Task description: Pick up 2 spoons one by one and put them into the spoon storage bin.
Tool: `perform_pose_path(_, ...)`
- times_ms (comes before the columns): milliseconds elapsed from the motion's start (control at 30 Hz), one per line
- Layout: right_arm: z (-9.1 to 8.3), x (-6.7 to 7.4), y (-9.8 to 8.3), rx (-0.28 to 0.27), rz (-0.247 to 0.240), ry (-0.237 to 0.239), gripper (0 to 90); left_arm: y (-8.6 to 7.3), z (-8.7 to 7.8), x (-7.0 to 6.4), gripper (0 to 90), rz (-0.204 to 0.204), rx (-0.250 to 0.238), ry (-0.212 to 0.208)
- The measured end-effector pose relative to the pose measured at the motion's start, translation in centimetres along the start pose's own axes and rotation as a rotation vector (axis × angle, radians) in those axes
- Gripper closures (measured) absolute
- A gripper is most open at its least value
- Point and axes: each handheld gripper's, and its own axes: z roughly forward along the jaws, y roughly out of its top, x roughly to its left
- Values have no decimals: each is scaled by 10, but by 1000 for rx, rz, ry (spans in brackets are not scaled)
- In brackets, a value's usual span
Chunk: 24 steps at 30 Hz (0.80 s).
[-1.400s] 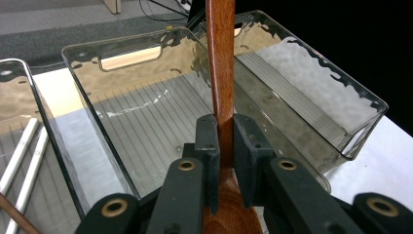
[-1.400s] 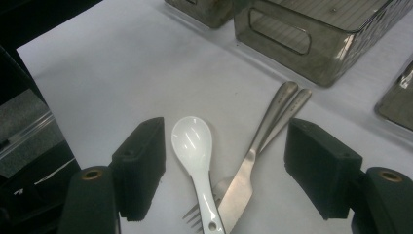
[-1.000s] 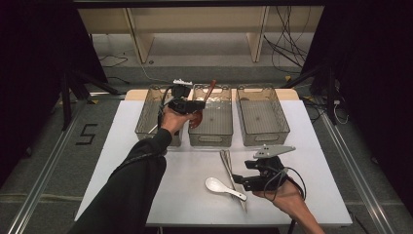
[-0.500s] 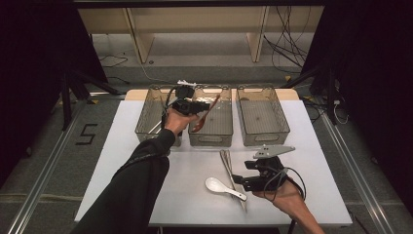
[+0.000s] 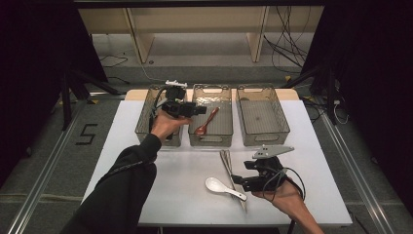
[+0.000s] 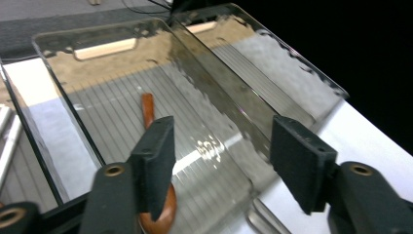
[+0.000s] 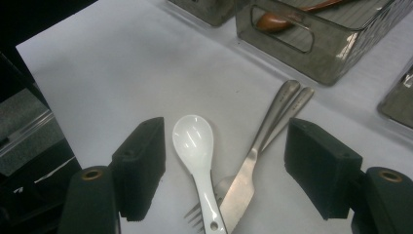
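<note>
From above, the left hand-held gripper (image 5: 197, 110) hangs over the near-left part of the middle bin (image 5: 211, 138), its jaws apart with nothing between them; they have just been opening. A brown wooden spoon (image 5: 206, 122) lies inside that bin, bowl toward the near wall, handle pointing to about 1 o'clock. The left gripper view adds what the high view cannot: the spoon's bowl (image 6: 158, 219) sits directly under the left pad, and the ribbed floor of the clear bin shows through.

The right hand-held gripper (image 5: 237, 181) rests low at the table's near right, jaws wide apart and gripping nothing. Its own view shows a white ceramic spoon (image 7: 197, 156) lying between the pads, crossed at its handle end by a metal knife (image 7: 253, 165) and a fork (image 7: 207, 207).

The table (image 5: 146, 180) is plain white, with three clear bins in a row along its far edge; the left bin (image 5: 143, 122) and right bin (image 5: 263, 116) flank the middle one. Beyond is grey floor, a wooden shelf frame and loose cables, with dark curtains at 9 and 3 o'clock.

The near-left stretch of table, at 7 o'clock, lies bare
</note>
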Motion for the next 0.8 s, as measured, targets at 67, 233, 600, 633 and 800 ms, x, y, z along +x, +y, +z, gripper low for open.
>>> perform_pose_path(67,0,1,0,2,1,-2,325,-6,-7,-6,356,22,18,-15)
perform_pose_path(233,2,2,1,6,-7,-1,325,-27,-33,-13,302,39,12,-53)
perform_pose_path(600,15,8,8,61,-42,23,325,-76,-75,-17,248,64,-37,-47)
perform_pose_path(633,17,9,8,68,-45,27,325,-78,-77,-17,243,67,-46,-47)
perform_pose_path(800,27,8,7,122,-54,35,332,-92,-85,-20,221,73,-70,-55)
